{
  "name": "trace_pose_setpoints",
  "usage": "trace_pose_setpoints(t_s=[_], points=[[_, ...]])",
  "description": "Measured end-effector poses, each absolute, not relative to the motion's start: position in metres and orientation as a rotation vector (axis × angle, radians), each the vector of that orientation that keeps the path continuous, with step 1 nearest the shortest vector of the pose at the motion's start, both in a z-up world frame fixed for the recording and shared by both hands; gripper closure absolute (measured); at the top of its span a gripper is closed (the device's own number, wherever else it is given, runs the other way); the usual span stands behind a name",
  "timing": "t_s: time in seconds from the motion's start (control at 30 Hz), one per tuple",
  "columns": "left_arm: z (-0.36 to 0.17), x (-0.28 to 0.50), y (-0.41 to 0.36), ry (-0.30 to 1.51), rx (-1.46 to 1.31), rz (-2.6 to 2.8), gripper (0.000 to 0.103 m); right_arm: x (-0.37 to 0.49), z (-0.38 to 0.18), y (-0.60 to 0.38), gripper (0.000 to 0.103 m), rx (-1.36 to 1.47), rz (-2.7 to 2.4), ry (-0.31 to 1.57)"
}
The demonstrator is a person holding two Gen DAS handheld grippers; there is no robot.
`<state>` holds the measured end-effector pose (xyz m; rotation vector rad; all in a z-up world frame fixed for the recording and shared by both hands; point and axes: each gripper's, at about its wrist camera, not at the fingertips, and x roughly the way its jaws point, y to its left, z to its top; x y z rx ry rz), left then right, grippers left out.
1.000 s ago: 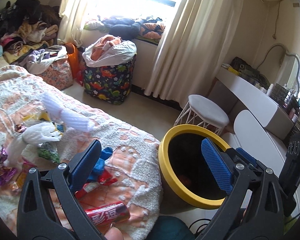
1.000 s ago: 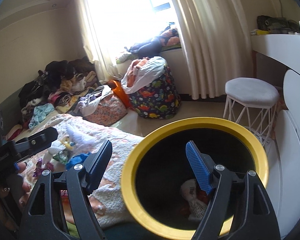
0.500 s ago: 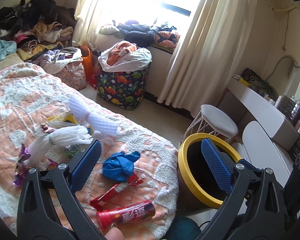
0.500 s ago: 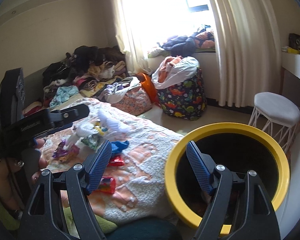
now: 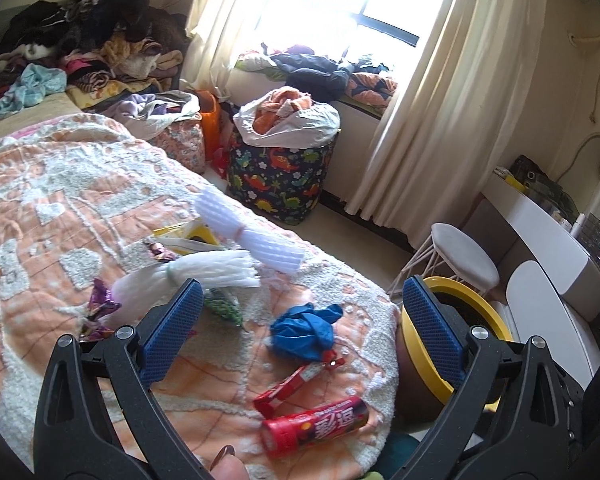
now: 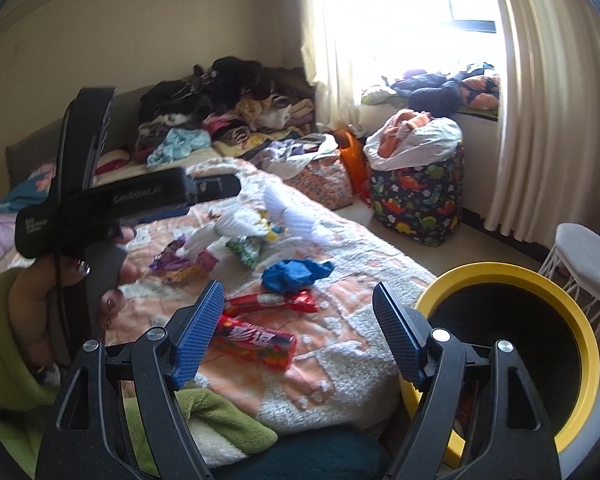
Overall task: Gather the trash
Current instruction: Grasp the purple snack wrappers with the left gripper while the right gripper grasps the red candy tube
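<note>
left tool (image 5: 300,324) wide | right tool (image 6: 298,328) wide, empty | left hand (image 6: 40,304) (right view only)

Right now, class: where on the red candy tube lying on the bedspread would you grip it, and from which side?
Grip the red candy tube across its middle, coming from above with jaws straddling its width. It lies flat on the bedspread, a long cylinder, sides clear.
</note>
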<state>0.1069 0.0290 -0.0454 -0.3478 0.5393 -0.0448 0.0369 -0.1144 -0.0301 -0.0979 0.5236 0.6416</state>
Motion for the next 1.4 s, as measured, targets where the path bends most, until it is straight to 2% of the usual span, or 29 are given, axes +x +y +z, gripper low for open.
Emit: trace_pose_setpoints(t_s=[0.3, 0.93, 0.97, 1.07, 1.33, 1.4], points=[[-0.056, 0.097, 0.068, 0.565, -0.389, 0.033, 0.011, 0.044, -0.041, -0.084, 0.029, -0.219, 0.741, 0.582], [-0.103, 0.085, 0.139, 0.689, -0.549, 0.163, 0.012, 0.071, -0.101, -0.018, 0.030, -0.535, 0.897, 0.753], [-0.107, 0.085, 0.142, 0.696, -0.564, 0.168, 0.013, 0.070, -0.103, -0.015, 0.034, -0.544, 0.908, 0.761], [-0.118, 0.086, 0.151, 0.721, -0.614, 0.173, 0.022, 0.070, -0.111, -0.006, 0.037, -0.581, 0.923, 0.773], [-0.129, 0.084, 0.158, 0.728, -0.656, 0.172, 0.051, 0.064, -0.120, 0.014, 0.056, -0.598, 0.954, 0.789], [-0.131, 0.085, 0.159, 0.729, -0.662, 0.170, 0.058, 0.061, -0.121, 0.017, 0.064, -0.585, 0.961, 0.792]])
